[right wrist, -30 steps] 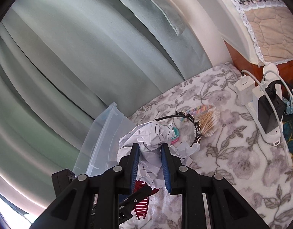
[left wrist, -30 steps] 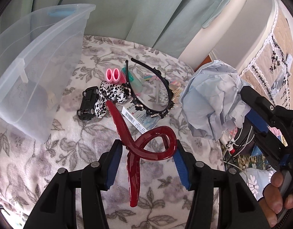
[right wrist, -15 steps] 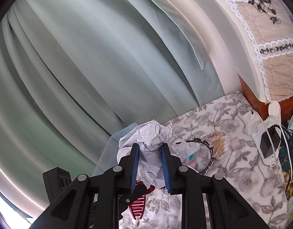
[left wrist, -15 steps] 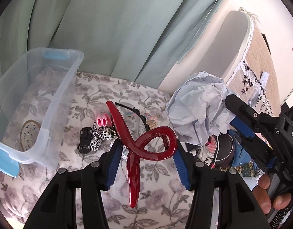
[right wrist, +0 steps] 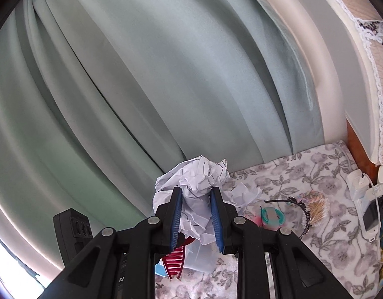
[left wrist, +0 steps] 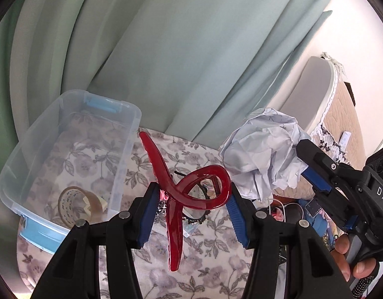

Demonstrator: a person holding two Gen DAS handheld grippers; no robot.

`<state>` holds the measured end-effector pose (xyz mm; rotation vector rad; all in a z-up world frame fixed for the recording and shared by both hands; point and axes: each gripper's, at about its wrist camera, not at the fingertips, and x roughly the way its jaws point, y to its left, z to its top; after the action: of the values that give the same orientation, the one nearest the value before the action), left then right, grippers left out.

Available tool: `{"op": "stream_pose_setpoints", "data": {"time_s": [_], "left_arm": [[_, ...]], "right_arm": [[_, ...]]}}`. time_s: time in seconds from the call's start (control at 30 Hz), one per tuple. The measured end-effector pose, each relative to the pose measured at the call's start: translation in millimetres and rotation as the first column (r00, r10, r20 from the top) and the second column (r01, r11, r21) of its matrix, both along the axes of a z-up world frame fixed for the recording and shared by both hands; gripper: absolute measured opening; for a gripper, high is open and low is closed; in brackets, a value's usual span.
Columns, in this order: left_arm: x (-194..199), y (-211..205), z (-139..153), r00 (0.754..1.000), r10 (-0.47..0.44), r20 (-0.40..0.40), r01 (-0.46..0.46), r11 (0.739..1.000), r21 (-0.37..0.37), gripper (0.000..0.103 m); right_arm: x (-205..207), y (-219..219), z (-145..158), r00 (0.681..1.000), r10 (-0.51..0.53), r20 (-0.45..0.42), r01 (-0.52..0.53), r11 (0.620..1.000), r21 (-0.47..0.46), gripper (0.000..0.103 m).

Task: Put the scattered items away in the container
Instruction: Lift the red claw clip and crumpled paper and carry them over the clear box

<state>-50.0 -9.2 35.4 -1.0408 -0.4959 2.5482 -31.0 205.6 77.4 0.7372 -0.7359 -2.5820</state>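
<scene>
My left gripper point(left wrist: 191, 194) is shut on a dark red hair claw clip point(left wrist: 186, 186) and holds it in the air above the floral cloth, just right of the clear plastic container point(left wrist: 131, 134). A roll of tape point(left wrist: 74, 206) lies inside the container. My right gripper point(right wrist: 195, 201) is shut on a crumpled ball of white paper point(right wrist: 194, 186), also lifted; it shows in the left wrist view point(left wrist: 263, 154) to the right of the clip. The clip's teeth show low in the right wrist view point(right wrist: 175, 261).
A black headband point(right wrist: 301, 206), cotton swabs point(right wrist: 316, 211) and a teal ring point(right wrist: 271, 214) lie on the floral cloth point(right wrist: 303, 174). Chargers and a power strip point(right wrist: 366, 191) sit at the right. A green curtain point(left wrist: 166, 49) hangs behind.
Both grippers have risen and moved left toward the container with their loads; the container's inside and the tape roll have come into view.
</scene>
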Motion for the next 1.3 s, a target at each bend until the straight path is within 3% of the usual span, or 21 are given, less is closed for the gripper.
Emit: {"op": "stream_pose_setpoints", "data": {"time_s": [0.6, 1.3], "left_arm": [[-11, -114, -4, 0.970, 0.243, -0.006, -0.243, 0.969, 0.048, 0.055], [-34, -139, -31, 0.955, 0.291, 0.066, -0.292, 0.956, 0.011, 0.055]], "right_arm": [[-40, -81, -7, 0.987, 0.157, 0.042, -0.160, 0.985, 0.062, 0.025], [-78, -134, -41, 0.953, 0.261, 0.152, -0.275, 0.958, 0.082, 0.025]]}}
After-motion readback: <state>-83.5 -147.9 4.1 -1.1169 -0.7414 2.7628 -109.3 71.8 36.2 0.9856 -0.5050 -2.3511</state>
